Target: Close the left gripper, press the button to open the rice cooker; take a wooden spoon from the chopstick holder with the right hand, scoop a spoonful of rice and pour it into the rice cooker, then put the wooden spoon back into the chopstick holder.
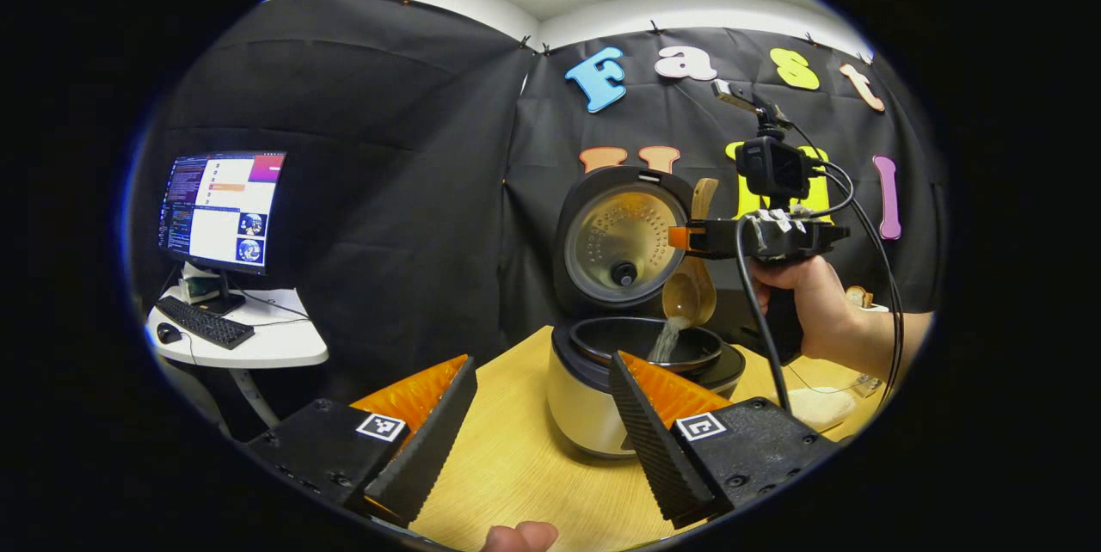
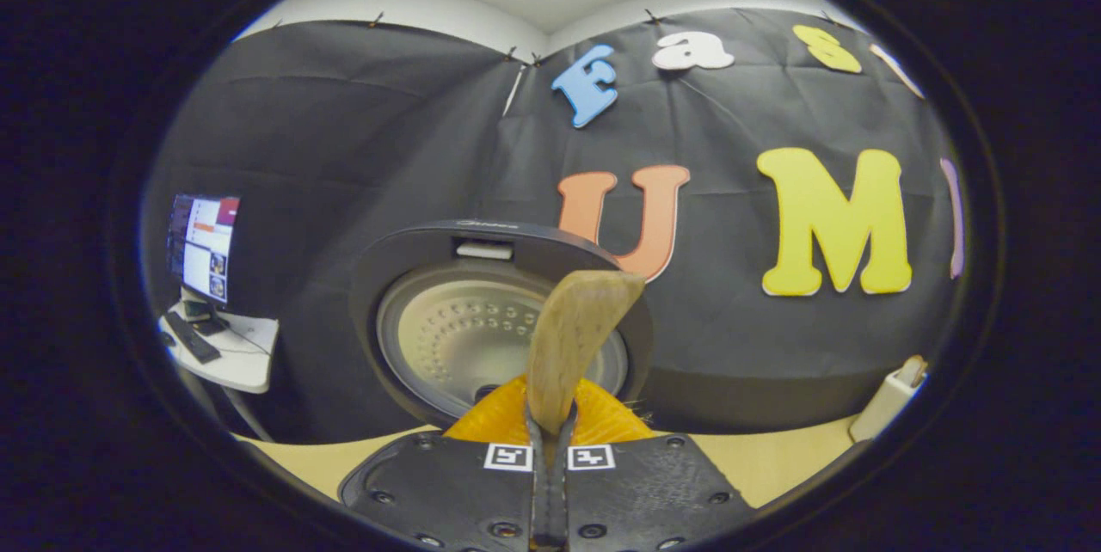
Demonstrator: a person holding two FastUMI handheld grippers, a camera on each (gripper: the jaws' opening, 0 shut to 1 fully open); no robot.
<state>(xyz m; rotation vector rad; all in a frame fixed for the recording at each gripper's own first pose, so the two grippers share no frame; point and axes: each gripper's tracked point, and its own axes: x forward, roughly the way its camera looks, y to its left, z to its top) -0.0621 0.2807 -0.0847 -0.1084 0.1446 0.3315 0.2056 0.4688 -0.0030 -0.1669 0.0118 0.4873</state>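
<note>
Pouring rice: you are tipping the wooden spoon (image 1: 691,290) over the rice cooker (image 1: 641,363), whose lid stands open on the table (image 1: 516,457). Keep the bowl above the inner pot until it empties. Your right gripper (image 2: 550,436) is clenching the spoon handle; your left gripper (image 1: 538,423) is hanging released, touching nothing.

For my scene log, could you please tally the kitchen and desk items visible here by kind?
Rice cooker: 1
Wooden spoon: 1
Monitor: 1
Keyboard: 1
Mouse: 1
Total: 5
</note>
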